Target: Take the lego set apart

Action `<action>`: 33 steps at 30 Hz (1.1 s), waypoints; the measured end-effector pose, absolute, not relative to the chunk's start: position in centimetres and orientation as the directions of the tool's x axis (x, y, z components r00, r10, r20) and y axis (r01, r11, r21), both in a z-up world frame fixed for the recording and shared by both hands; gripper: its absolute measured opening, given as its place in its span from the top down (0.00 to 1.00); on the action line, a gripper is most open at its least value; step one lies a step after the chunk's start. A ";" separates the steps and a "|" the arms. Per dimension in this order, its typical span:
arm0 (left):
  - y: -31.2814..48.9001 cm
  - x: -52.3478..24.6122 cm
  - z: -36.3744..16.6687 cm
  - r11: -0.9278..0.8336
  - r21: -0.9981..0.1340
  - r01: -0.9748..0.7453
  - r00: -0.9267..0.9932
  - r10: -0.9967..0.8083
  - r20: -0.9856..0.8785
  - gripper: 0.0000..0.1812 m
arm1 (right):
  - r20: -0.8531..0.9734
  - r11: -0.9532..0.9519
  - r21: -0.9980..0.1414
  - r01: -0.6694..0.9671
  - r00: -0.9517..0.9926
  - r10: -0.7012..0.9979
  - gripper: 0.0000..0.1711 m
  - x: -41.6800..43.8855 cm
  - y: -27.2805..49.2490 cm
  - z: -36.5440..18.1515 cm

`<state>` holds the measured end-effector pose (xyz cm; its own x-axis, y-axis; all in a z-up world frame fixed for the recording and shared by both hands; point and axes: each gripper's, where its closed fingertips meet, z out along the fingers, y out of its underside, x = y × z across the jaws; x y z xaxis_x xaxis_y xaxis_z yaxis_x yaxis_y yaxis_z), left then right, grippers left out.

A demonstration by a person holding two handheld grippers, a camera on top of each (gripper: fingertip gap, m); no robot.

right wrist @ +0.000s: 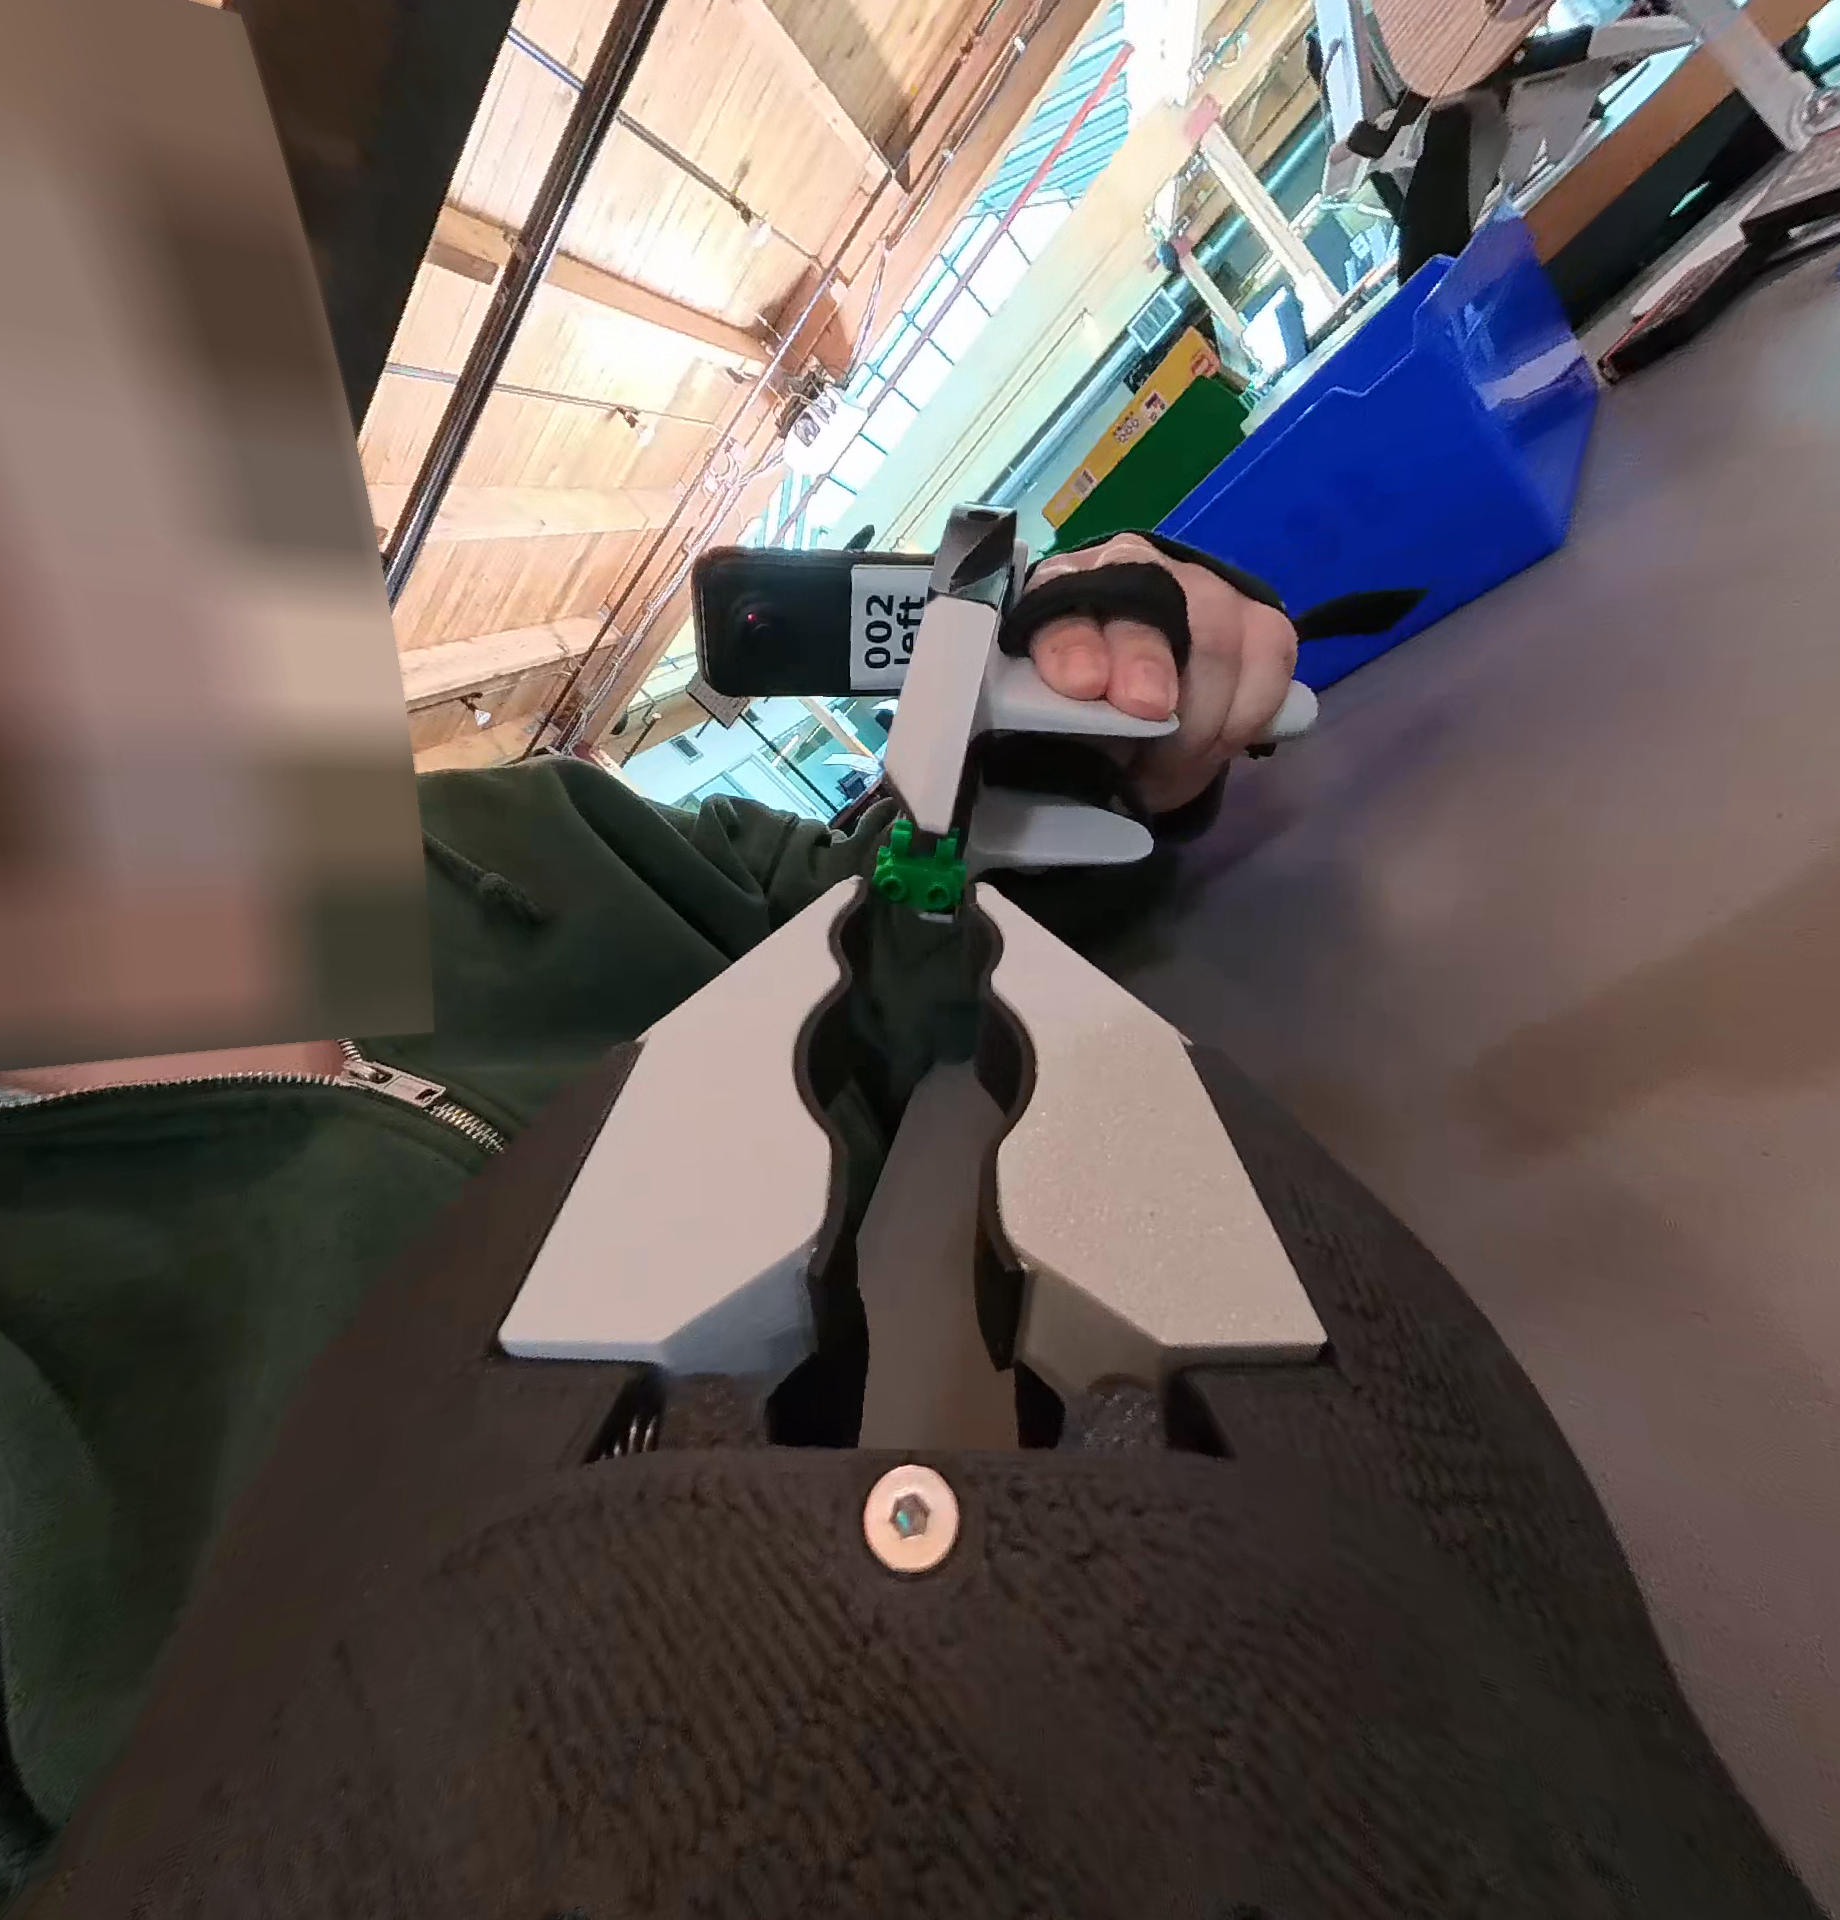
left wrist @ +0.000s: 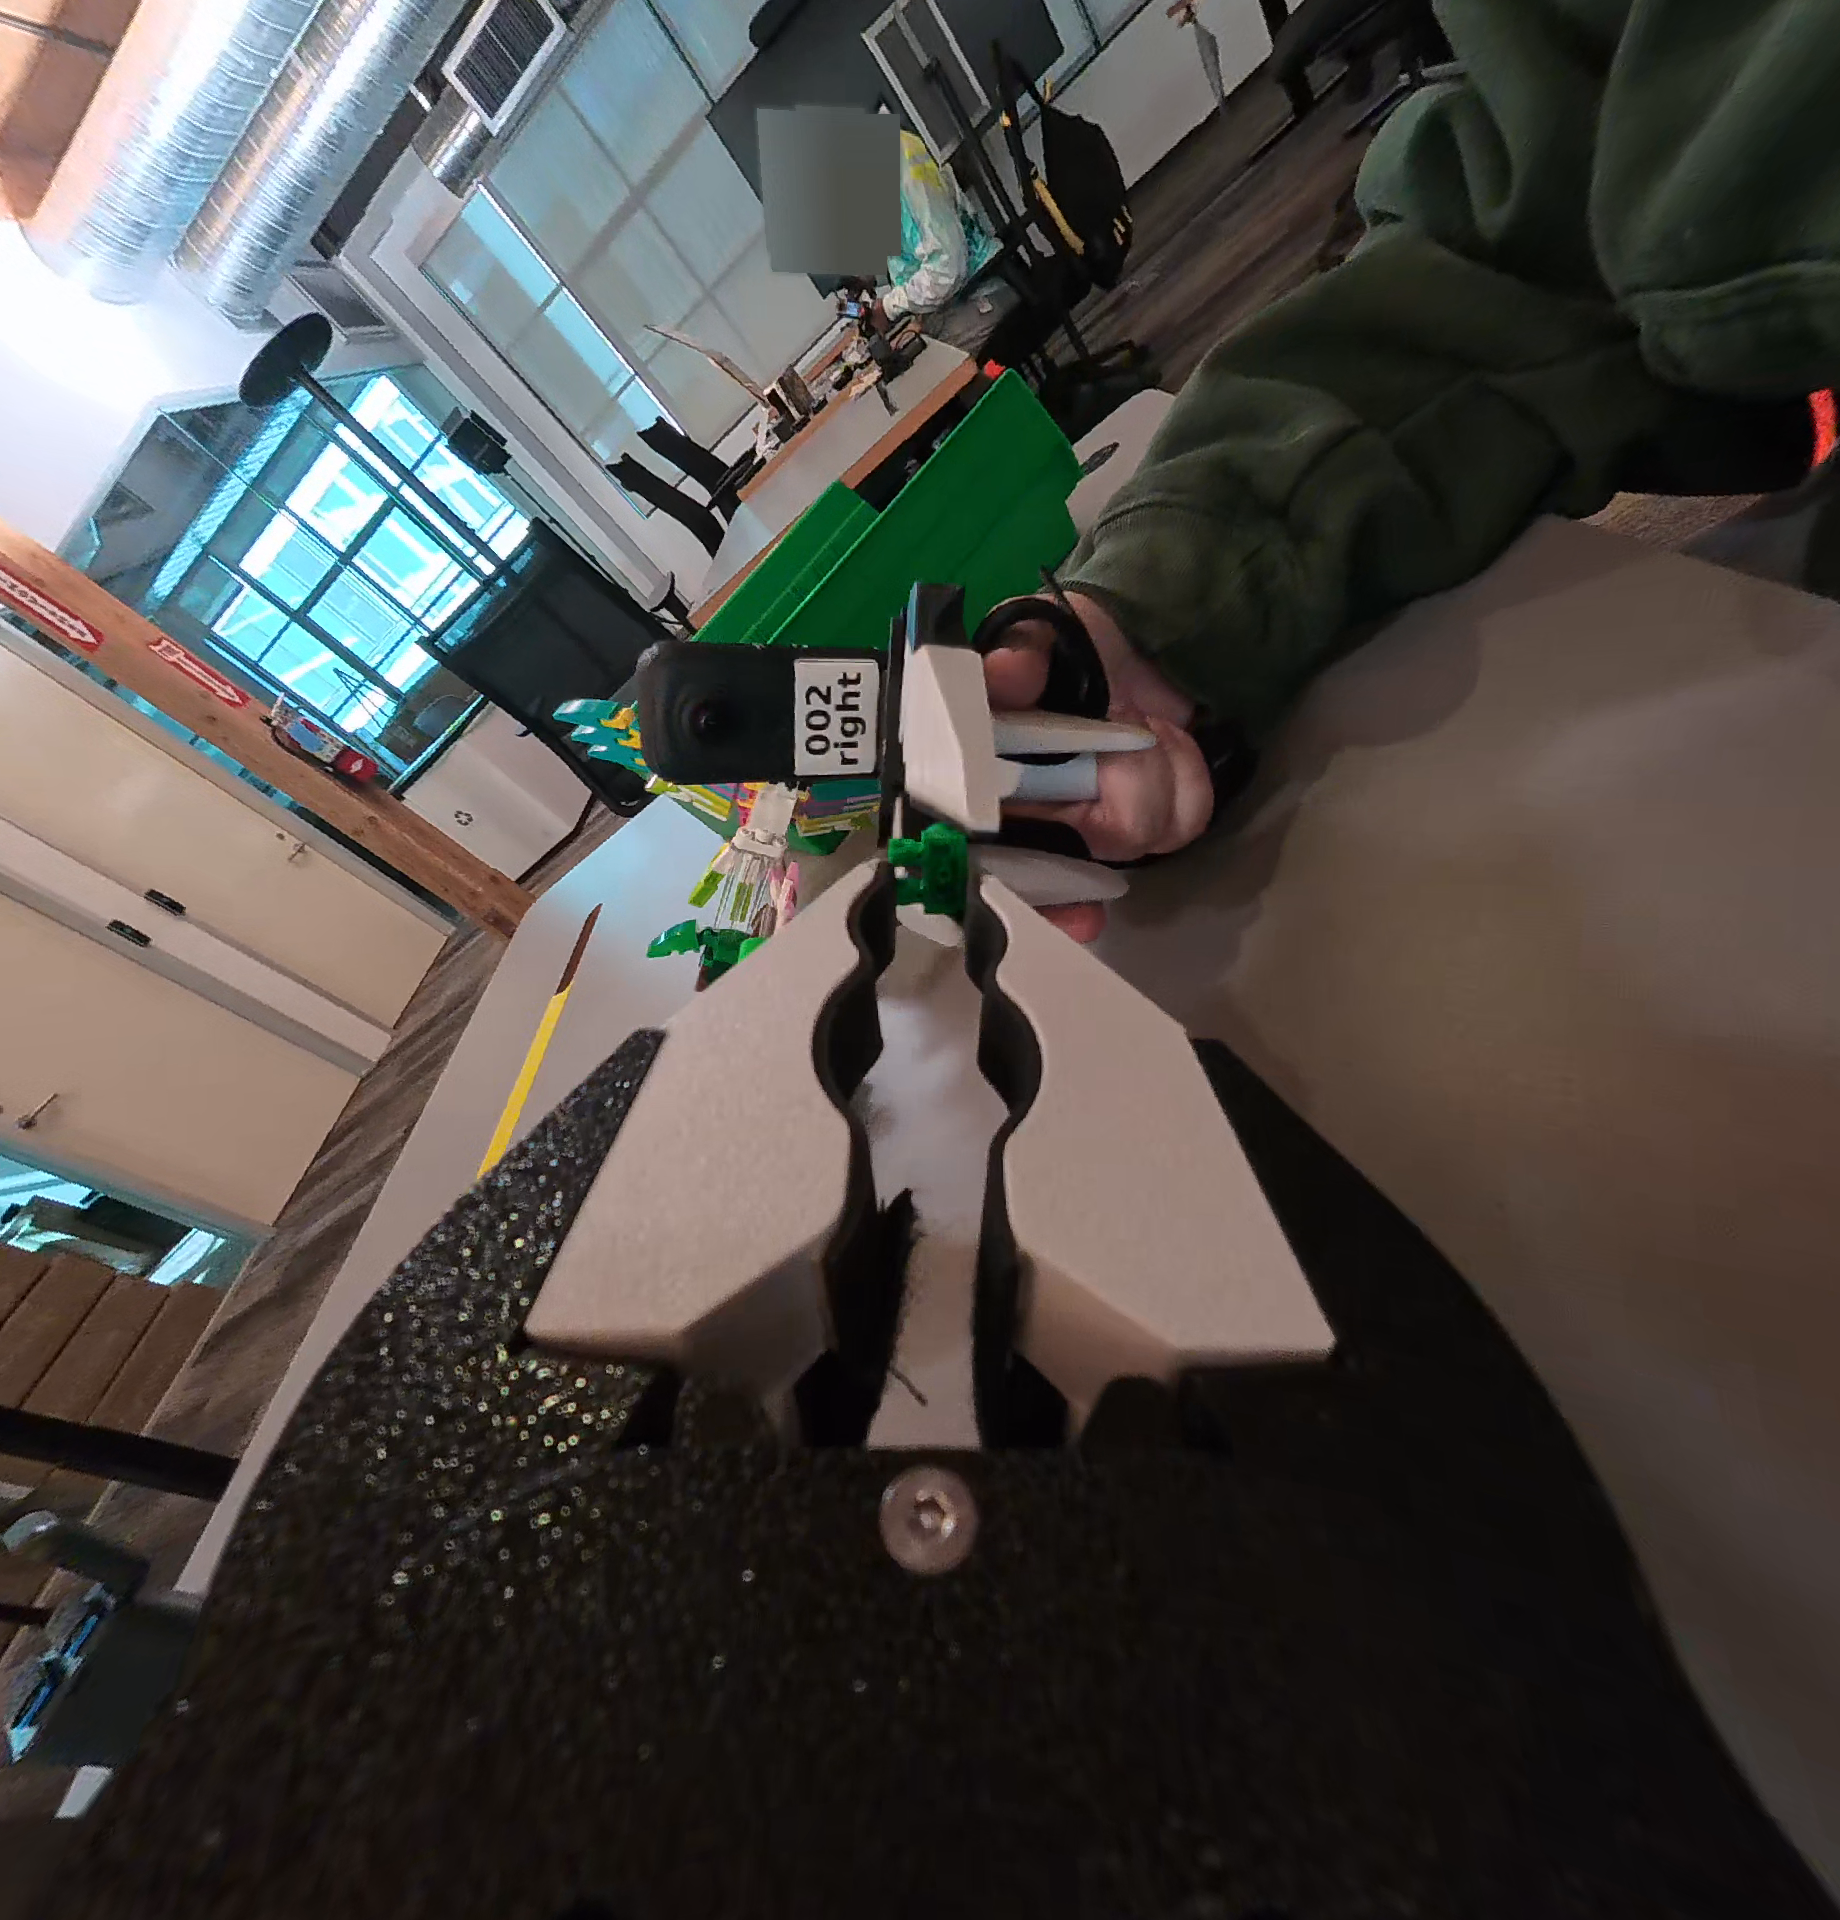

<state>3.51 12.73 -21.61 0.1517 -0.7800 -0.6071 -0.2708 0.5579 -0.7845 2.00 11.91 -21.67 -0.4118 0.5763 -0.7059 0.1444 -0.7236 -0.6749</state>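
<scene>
A small green lego piece (left wrist: 931, 862) hangs in the air between my two grippers, which face each other tip to tip above the grey table (left wrist: 1518, 935). My left gripper (left wrist: 928, 902) is closed on its near side. My right gripper (left wrist: 942, 826) comes in from the far side, held by a hand in a green sleeve. In the right wrist view the same piece (right wrist: 916, 871) sits at the tips of my right gripper (right wrist: 918, 906), and my left gripper (right wrist: 939, 821) presses on it from above. How the piece's parts join is hidden by the fingers.
More lego lies on the table behind: green leaf parts (left wrist: 708, 940) and a colourful built section (left wrist: 781, 821). A green bin (left wrist: 895, 540) stands farther back. A blue bin (right wrist: 1394, 488) and a yellow box (right wrist: 1124, 436) stand behind the left hand. A person sits at a far desk. My two grippers' fingertips are within a few centimetres of each other.
</scene>
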 end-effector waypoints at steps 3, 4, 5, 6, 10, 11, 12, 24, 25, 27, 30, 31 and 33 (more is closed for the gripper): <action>12.9 3.3 -21.6 0.568 -0.774 -0.281 0.161 -0.767 -0.621 0.94 | -0.705 -0.729 -0.672 0.129 -0.412 0.577 0.88 2.1 12.1 -21.4; 13.0 3.2 -21.5 0.570 -0.773 -0.279 0.165 -0.765 -0.623 0.94 | -0.704 -0.730 -0.673 0.123 -0.409 0.580 0.89 2.1 12.2 -21.3; 12.9 3.2 -21.4 0.574 -0.772 -0.273 0.166 -0.762 -0.626 0.94 | -0.702 -0.727 -0.676 0.118 -0.403 0.588 0.91 2.1 12.3 -21.3; 12.9 3.3 -21.4 0.577 -0.770 -0.274 0.166 -0.760 -0.629 0.94 | -0.699 -0.724 -0.680 0.115 -0.400 0.593 0.92 2.1 12.3 -21.4; 13.1 3.2 -21.5 0.565 -0.774 -0.286 0.189 -0.759 -0.624 0.94 | -0.644 -0.662 -0.744 0.091 -0.361 0.675 0.93 2.0 12.5 -21.6; 13.2 3.1 -21.7 0.530 -0.799 -0.284 0.206 -0.781 -0.590 0.94 | -0.610 -0.619 -0.780 0.087 -0.324 0.723 0.93 1.9 12.7 -21.9; 13.3 2.9 -22.0 0.473 -0.838 -0.273 0.224 -0.816 -0.534 0.93 | -0.555 -0.555 -0.827 0.085 -0.275 0.785 0.93 1.7 12.9 -22.3; 15.4 0.7 -25.2 -0.410 -0.901 -0.142 0.300 -0.885 0.356 0.90 | 0.625 0.566 -0.748 0.346 0.079 0.777 0.92 0.3 14.8 -26.4; 15.3 0.8 -25.7 -0.416 -0.893 -0.171 0.304 -0.884 0.354 0.90 | 0.641 0.577 -0.733 0.360 0.083 0.763 0.92 0.3 14.9 -26.5; 15.2 1.0 -26.2 -0.408 -0.890 -0.202 0.307 -0.890 0.338 0.95 | 0.669 0.590 -0.702 0.399 0.084 0.738 0.92 0.4 15.3 -27.0; 15.2 0.9 -26.6 -0.394 -0.889 -0.232 0.316 -0.895 0.314 0.97 | 0.715 0.619 -0.649 0.442 0.078 0.694 0.92 0.3 15.5 -27.4; 15.3 0.9 -26.7 -0.397 -0.887 -0.235 0.319 -0.894 0.315 0.96 | 0.727 0.627 -0.635 0.452 0.075 0.682 0.92 0.2 15.6 -27.5; 15.3 0.8 -26.9 -0.401 -0.883 -0.243 0.319 -0.893 0.318 0.94 | 0.745 0.638 -0.612 0.467 0.071 0.663 0.92 0.2 15.7 -27.7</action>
<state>0.76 15.30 -26.95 0.3195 -0.8928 0.3176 -0.2431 -0.4011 -0.8832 0.22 15.66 -27.67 0.0715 0.6627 0.7455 0.4667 0.6383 -0.6121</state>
